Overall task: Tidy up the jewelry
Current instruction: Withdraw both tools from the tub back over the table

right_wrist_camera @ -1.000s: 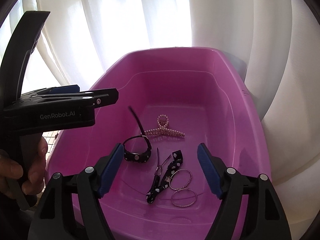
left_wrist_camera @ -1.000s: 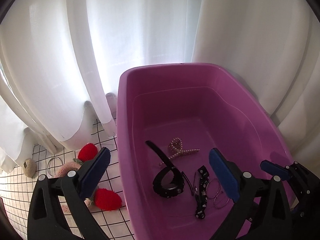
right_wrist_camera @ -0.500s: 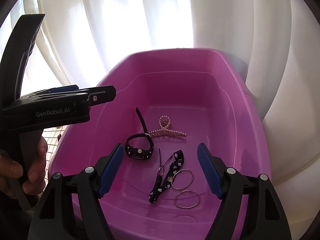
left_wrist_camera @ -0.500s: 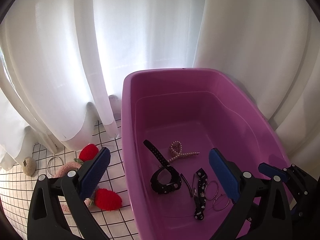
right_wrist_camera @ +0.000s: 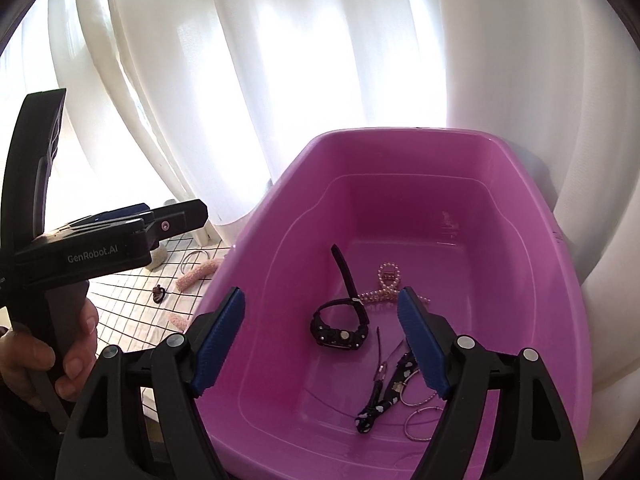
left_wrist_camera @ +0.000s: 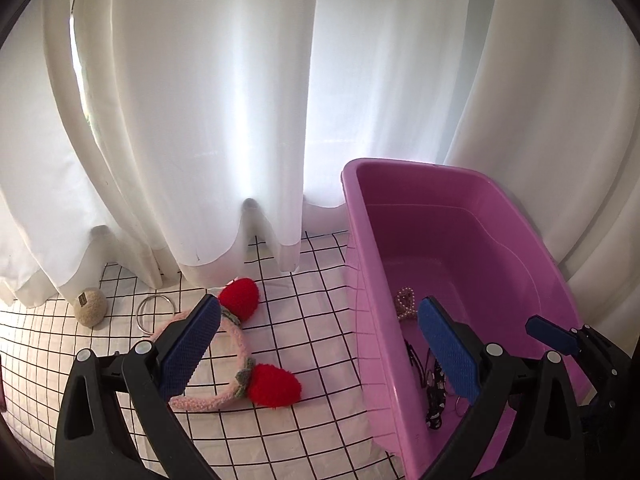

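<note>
A purple plastic tub [right_wrist_camera: 520,200] holds a black watch [right_wrist_camera: 340,328], a pearl claw clip [right_wrist_camera: 388,288], a black spotted clip [right_wrist_camera: 384,400] and thin hoop earrings [right_wrist_camera: 420,424]. My right gripper [right_wrist_camera: 320,336] is open and empty above the tub's near side. My left gripper [left_wrist_camera: 316,344] is open and empty, left of the tub [left_wrist_camera: 360,280], above a pink headband with red strawberries [left_wrist_camera: 240,344] on the checked cloth. A silver ring bangle [left_wrist_camera: 154,308] lies beyond it.
A beige fuzzy ball [left_wrist_camera: 91,306] sits at the cloth's far left. White curtains [left_wrist_camera: 240,100] hang close behind the cloth and the tub. A small dark item [right_wrist_camera: 159,293] lies on the cloth left of the tub.
My left gripper has swung left, from over the tub to over the headband on the cloth. My right gripper has shifted a little left and lower over the tub.
</note>
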### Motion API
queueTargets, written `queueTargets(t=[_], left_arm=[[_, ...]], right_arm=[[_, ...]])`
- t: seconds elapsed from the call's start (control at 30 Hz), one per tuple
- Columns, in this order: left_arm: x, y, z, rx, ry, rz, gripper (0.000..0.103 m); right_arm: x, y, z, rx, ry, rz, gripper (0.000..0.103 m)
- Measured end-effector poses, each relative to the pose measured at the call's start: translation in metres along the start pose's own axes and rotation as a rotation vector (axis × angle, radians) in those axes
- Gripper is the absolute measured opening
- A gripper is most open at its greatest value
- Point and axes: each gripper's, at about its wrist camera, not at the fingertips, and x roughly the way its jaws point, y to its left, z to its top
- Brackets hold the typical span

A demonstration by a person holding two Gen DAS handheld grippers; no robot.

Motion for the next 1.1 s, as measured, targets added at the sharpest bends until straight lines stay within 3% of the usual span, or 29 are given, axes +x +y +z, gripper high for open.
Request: queueTargets(t=[0.47, 0.83, 1.1], left_arm=[[-0.038, 0.135, -0.043, -0.137, 0.016, 0.080, 0.097], [-0.048, 0.251, -0.090, -0.260, 0.056, 0.165, 0.097], [-0.053, 0.312, -0.124, -0.297, 0.089, 0.187, 0.097]], right_arm=[[0.016, 0.108, 0.017, -0.101, -0.034, 0.102, 0.076], [0.057, 0.187, -0.006, -0.119, 0.063, 0.164, 0.077], [0.089, 0.230, -0.035, -0.065, 0.130, 0.206, 0.079]])
